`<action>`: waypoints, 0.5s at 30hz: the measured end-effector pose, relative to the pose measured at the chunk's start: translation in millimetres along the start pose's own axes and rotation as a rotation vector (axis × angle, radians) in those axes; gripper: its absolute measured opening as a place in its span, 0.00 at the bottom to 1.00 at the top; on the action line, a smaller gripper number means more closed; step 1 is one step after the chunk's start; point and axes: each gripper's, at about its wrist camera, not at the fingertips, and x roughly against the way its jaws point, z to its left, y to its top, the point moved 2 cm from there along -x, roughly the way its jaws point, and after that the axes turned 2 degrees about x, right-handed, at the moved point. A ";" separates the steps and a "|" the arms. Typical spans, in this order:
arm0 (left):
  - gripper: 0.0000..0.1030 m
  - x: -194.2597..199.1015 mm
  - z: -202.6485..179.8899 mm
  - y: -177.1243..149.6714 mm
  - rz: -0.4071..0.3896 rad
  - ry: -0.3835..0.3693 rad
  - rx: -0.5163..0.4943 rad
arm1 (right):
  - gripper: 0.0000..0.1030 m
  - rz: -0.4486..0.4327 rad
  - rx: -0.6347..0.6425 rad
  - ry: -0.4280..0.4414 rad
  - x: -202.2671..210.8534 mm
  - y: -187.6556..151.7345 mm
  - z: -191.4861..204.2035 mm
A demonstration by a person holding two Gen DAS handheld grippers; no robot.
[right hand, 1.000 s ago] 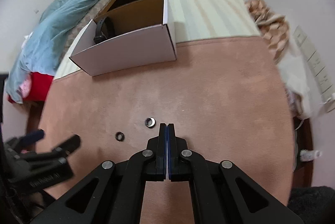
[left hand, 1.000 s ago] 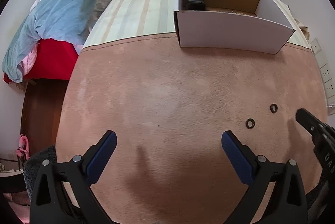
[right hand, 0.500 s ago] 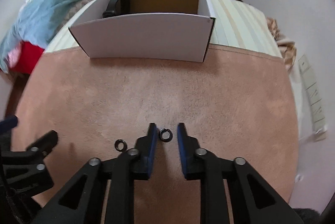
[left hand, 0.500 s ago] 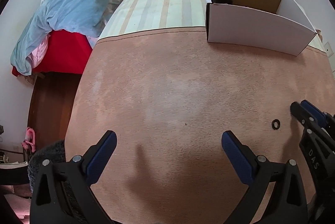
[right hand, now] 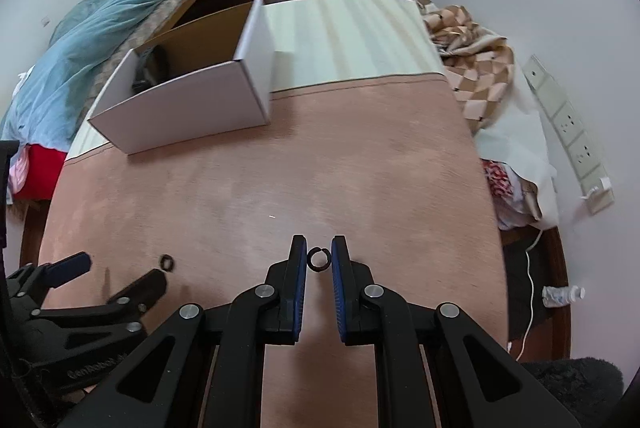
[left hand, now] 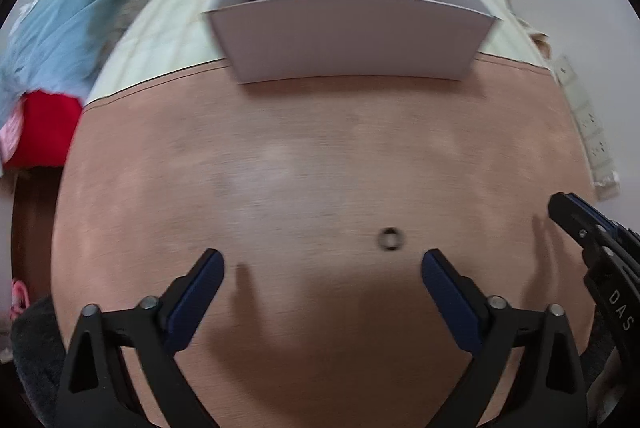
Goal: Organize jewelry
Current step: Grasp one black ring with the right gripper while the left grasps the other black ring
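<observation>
Right gripper (right hand: 319,256) pinches a dark ring (right hand: 319,259); left gripper (left hand: 322,268) spread beside a second ring (left hand: 389,239), both near the white box (right hand: 192,108). Best lifted slowly, grip firm.

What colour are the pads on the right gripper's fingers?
Dark blue pads on the black right gripper, clearest in the right wrist view.

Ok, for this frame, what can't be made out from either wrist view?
- Dark item in the white box: the front wall hides most of it in both views, and the left wrist view is motion-blurred.
- Ring between the right gripper jaws: whether the pads touch it cannot be told.
- Loose ring: blurred in the left wrist view, tiny in the right; no detail.
</observation>
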 end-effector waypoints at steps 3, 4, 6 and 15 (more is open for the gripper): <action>0.57 -4.8 -11.6 0.7 0.006 -0.019 -0.024 | 0.13 0.002 -0.016 -0.009 -0.8 -3.3 -7.3; 0.53 -5.1 -12.8 0.8 0.002 -0.021 -0.026 | 0.13 0.003 -0.021 -0.008 -1.4 -3.2 -7.9; 0.37 -4.1 -17.1 3.0 -0.030 -0.027 -0.044 | 0.13 0.001 -0.025 -0.008 -1.6 -3.5 -8.4; 0.10 1.3 -15.0 11.6 -0.055 -0.058 -0.057 | 0.13 -0.021 -0.029 0.000 6.7 1.5 -6.4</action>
